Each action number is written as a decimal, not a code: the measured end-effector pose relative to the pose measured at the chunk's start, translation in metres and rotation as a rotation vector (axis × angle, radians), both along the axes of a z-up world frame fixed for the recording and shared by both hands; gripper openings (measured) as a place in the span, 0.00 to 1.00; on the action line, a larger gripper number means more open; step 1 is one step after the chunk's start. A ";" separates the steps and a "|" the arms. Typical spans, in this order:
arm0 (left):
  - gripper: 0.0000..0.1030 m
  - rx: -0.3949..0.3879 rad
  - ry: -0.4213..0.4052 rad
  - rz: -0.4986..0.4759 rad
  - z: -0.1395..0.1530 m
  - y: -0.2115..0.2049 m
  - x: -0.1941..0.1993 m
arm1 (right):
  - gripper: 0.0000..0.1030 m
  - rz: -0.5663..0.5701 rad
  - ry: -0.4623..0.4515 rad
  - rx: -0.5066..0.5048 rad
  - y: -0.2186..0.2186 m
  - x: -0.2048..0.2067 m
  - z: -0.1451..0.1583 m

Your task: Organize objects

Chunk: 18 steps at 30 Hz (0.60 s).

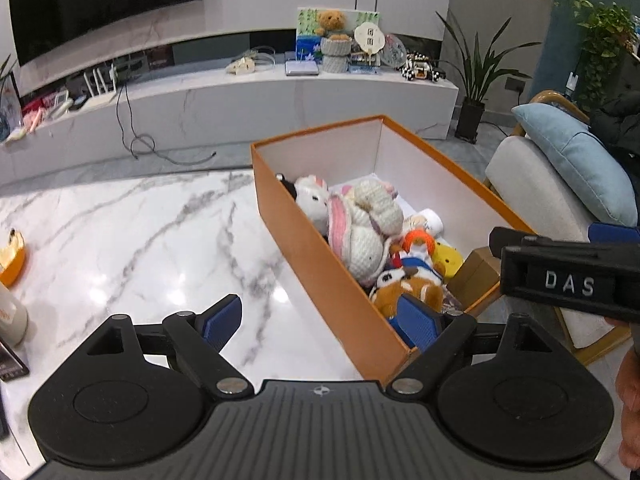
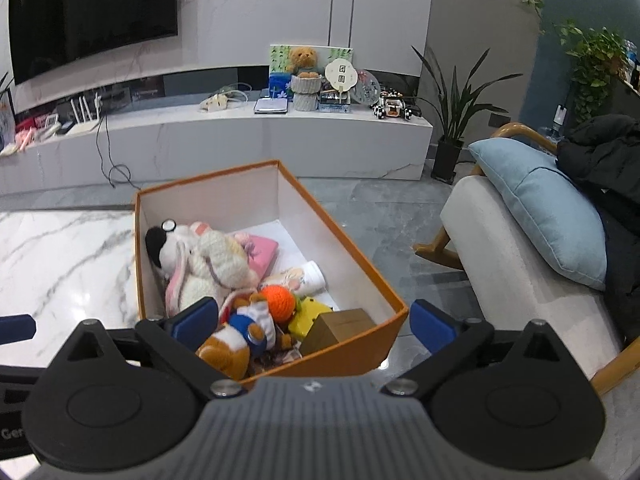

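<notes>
An orange box [image 1: 320,276] with a white inside stands on the marble table [image 1: 140,240]. It holds several soft toys: a white knitted rabbit [image 1: 368,232], a black and white plush [image 1: 310,198], a brown and white plush dog [image 1: 404,286], a yellow toy [image 1: 448,256] and a small cardboard box [image 1: 476,276]. My left gripper [image 1: 324,320] is open and empty, straddling the box's near left wall. My right gripper [image 2: 314,322] is open and empty above the box's [image 2: 352,348] near end, over the plush dog [image 2: 236,340]. It also shows in the left wrist view [image 1: 568,276].
A white armchair [image 2: 520,272] with a blue cushion [image 2: 548,216] stands right of the table. A TV console [image 2: 240,136] with a teddy bear [image 2: 304,60] and clutter lines the far wall. An orange item [image 1: 12,256] and a white bottle [image 1: 12,312] sit at the table's left edge.
</notes>
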State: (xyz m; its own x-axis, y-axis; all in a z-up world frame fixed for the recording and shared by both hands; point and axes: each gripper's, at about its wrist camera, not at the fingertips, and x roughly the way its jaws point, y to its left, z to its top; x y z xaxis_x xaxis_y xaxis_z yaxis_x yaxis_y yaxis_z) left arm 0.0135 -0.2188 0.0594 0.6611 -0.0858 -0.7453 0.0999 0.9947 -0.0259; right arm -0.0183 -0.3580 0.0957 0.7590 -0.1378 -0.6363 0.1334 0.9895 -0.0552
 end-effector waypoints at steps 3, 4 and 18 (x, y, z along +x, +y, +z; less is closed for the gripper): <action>0.97 -0.002 0.011 0.010 -0.003 0.000 0.000 | 0.99 0.006 0.025 -0.006 0.002 -0.002 -0.005; 0.97 0.007 0.013 0.010 -0.004 -0.002 0.001 | 0.99 0.003 0.028 -0.006 0.002 -0.002 -0.006; 0.97 0.055 0.009 0.070 -0.008 -0.005 0.007 | 0.99 -0.021 0.104 -0.066 0.002 0.002 -0.019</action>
State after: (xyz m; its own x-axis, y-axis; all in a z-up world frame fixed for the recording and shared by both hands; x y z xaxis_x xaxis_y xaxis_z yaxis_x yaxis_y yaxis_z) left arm 0.0203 -0.2235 0.0515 0.6570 0.0011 -0.7539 0.0303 0.9992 0.0279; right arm -0.0163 -0.3563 0.0765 0.6859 -0.1974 -0.7004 0.1441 0.9803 -0.1351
